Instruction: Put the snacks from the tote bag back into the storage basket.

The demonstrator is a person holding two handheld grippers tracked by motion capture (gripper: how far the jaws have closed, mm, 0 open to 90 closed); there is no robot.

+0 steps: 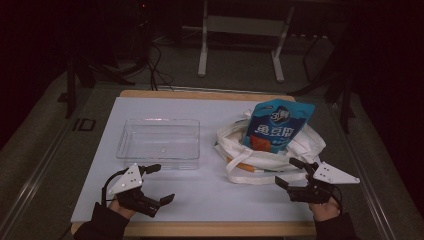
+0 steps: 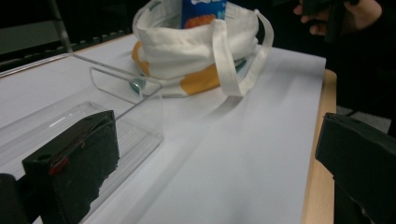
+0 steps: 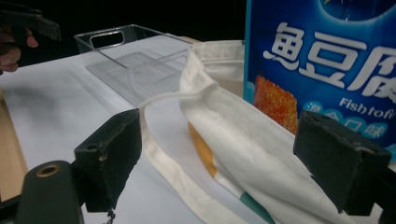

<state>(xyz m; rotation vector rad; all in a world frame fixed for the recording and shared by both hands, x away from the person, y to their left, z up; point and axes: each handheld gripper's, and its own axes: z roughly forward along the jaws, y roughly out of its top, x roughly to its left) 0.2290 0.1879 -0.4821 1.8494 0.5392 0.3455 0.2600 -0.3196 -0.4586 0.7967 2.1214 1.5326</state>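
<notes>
A white cloth tote bag (image 1: 300, 145) lies on the right of the white sheet, and a blue snack packet (image 1: 277, 125) stands upright in it. A clear plastic box (image 1: 157, 140) sits empty at centre left. My left gripper (image 1: 162, 183) is open near the front edge, just in front of the box. In the left gripper view its jaws frame bare sheet, with the box (image 2: 93, 107) on the left and the bag (image 2: 196, 46) beyond. My right gripper (image 1: 287, 171) is open at the bag's near edge. In the right gripper view the bag (image 3: 243, 135) and its strap (image 3: 163, 154) lie between the wide jaws, untouched, below the packet (image 3: 322, 60).
The white sheet (image 1: 210, 195) covers a wooden table whose edge (image 1: 215, 228) shows at the front. A metal stand (image 1: 240, 35) is on the dark floor behind the table. Bare sheet lies between the two grippers.
</notes>
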